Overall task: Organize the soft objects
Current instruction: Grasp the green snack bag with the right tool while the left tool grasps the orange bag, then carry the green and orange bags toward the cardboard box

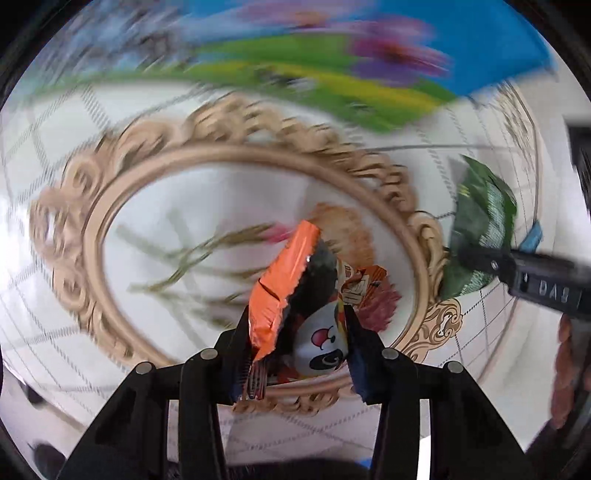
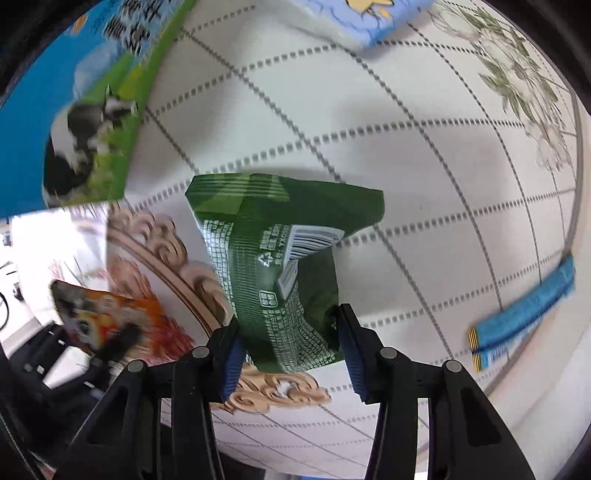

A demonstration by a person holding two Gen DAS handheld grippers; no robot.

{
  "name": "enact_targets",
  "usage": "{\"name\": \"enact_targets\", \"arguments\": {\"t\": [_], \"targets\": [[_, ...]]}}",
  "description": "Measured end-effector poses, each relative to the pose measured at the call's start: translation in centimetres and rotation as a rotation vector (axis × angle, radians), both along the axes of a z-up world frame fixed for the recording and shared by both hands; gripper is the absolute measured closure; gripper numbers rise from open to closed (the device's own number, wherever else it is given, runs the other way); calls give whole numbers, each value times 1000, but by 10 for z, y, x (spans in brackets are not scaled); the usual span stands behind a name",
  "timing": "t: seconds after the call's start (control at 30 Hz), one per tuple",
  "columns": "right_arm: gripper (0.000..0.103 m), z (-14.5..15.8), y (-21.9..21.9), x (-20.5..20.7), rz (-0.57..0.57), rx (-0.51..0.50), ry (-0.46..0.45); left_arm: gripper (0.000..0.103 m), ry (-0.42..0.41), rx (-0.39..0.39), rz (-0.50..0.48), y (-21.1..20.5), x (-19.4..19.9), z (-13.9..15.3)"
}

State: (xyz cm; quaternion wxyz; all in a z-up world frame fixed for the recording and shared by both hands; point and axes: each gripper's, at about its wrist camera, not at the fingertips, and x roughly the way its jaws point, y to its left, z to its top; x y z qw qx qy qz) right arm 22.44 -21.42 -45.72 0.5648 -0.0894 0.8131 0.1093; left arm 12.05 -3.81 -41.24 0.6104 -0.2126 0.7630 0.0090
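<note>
My left gripper (image 1: 295,314) is shut on an orange snack packet (image 1: 291,280) with a cartoon face, held above the white plate with a gold scrolled rim (image 1: 85,229). My right gripper (image 2: 288,328) is shut on a green snack packet (image 2: 273,258), held above the table beside the plate's rim (image 2: 173,240). The green packet (image 1: 480,218) and the right gripper also show at the right of the left wrist view. The orange packet (image 2: 110,314) shows at the lower left of the right wrist view.
The table carries a white cloth with a dashed grid (image 2: 424,166). A large blue and green bag with a cow picture (image 2: 85,110) lies at the back left. A light blue pack (image 2: 369,18) lies at the back. A thin blue sachet (image 2: 524,314) lies at the right.
</note>
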Motion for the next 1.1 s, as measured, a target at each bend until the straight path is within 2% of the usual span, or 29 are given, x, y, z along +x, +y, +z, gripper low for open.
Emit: {"name": "enact_targets", "arguments": {"t": [0.03,0.1,0.23,0.33,0.37,0.4,0.47,0.53,0.67,0.73,0.83,0.93,1.1], "targets": [[53,1,0,-2,-11,2,-7,59,24,-28,50,9,-3,-3],[53,1,1,-6,-52,14,-17,50,50,-75,150,23,-7,-8],[45,-1,-8,-14,-154,37,-39,38,55,-89,233,35,-8,-11],[44,-6,-13,-14,-193,26,-47,36,43,-13,163,21,1,-9],[44,-8,-11,-17,-201,22,-52,43,13,25,116,15,4,-5],[45,-7,-13,-18,-214,18,-66,60,-12,58,74,10,6,-2],[55,-5,-13,-23,-216,-3,-87,61,-42,78,5,3,8,2],[59,-1,-19,-27,-224,1,-95,62,-51,94,-20,2,7,6],[63,14,-24,-41,-258,26,-100,63,-85,98,-44,2,-2,23],[63,29,-27,-51,-288,54,-110,63,-108,71,-69,0,-4,40],[63,66,-33,-63,-343,118,-124,63,-180,49,-132,1,-6,80],[63,108,-30,-68,-372,187,-162,63,-297,40,-188,6,12,136],[63,181,-1,-62,-350,264,-256,63,-458,62,-214,22,45,208]]}}
